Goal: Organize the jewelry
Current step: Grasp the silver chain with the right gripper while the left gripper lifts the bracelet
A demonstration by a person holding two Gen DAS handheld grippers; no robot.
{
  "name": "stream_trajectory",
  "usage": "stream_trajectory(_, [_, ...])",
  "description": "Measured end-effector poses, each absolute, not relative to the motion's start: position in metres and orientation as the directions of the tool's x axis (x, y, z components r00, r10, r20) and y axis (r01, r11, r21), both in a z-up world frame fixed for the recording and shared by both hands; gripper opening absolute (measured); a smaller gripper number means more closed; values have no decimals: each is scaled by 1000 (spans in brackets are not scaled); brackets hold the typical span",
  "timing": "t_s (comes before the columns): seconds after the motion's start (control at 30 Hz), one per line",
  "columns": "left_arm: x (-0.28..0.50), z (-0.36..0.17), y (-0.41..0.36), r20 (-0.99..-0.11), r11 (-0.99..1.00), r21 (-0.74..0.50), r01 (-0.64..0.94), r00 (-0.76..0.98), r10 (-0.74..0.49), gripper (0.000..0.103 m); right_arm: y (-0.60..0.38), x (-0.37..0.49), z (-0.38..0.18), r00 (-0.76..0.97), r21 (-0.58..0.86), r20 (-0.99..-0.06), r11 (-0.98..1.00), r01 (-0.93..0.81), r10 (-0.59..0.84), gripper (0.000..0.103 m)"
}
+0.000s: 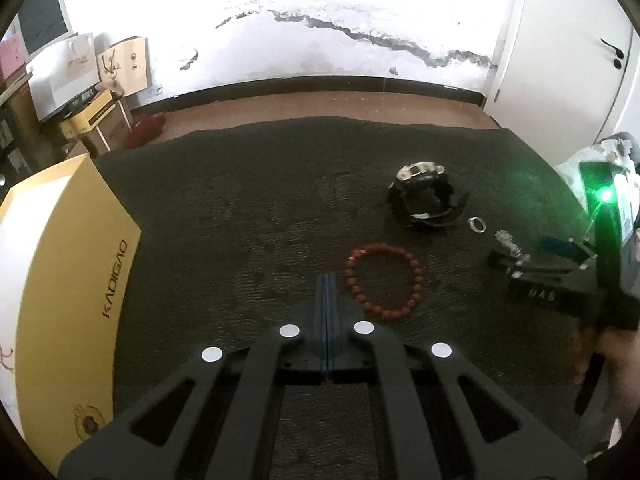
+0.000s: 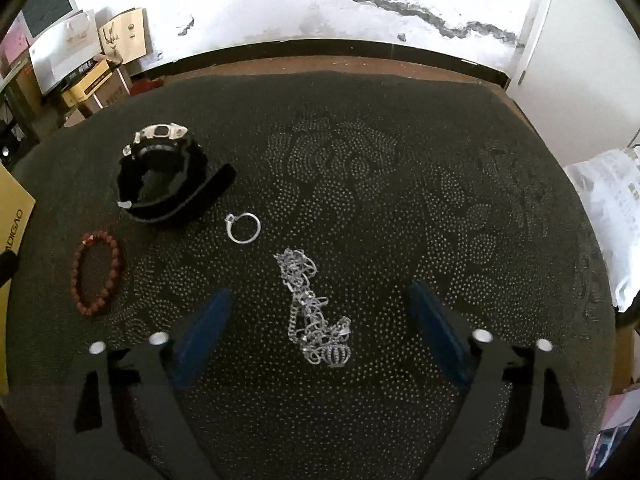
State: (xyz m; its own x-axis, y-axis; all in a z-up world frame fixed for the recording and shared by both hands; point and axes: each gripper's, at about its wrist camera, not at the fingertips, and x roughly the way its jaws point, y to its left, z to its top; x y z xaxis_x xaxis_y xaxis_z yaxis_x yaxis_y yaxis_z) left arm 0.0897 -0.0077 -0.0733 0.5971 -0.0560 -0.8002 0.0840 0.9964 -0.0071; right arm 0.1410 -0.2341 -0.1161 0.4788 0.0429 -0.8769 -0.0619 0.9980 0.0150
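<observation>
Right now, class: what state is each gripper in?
Left gripper: closed, holding nothing.
Right gripper: open, either side of the silver chain necklace, not gripping it.

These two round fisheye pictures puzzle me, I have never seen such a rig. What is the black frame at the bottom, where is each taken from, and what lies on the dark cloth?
No robot here: a person holds a two-finger tool in each hand, each with a camera looking along its fingers. The black frame is the tool itself.

Left wrist view: the left tool is shut, its blue pads together, holding nothing. Just past it lies a red bead bracelet; a yellow box sits at the left.

Right wrist view: the right tool stands open above a tangled silver chain necklace, not gripping it. Beyond are a silver ring and a black watch, all on the dark cloth.
</observation>
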Motion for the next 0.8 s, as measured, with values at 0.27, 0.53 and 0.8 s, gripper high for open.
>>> stream_trajectory(0.27, [116,-109,-6,-831,992,-109,69,541,-129,9,-225,141,-111,477,6,-878,996,-86,47,65])
stream_trajectory(0.53, [127,-107,-21,-801,995,-75,70,590,-102,77,-231,135,-111,480,10,-875,995,-102,58,65])
stream_trajectory(0.8, [135,-124,-36,-828,998,6,68,560,-33,65,-236,125,-112,482,14,-873,992,-129,75,66])
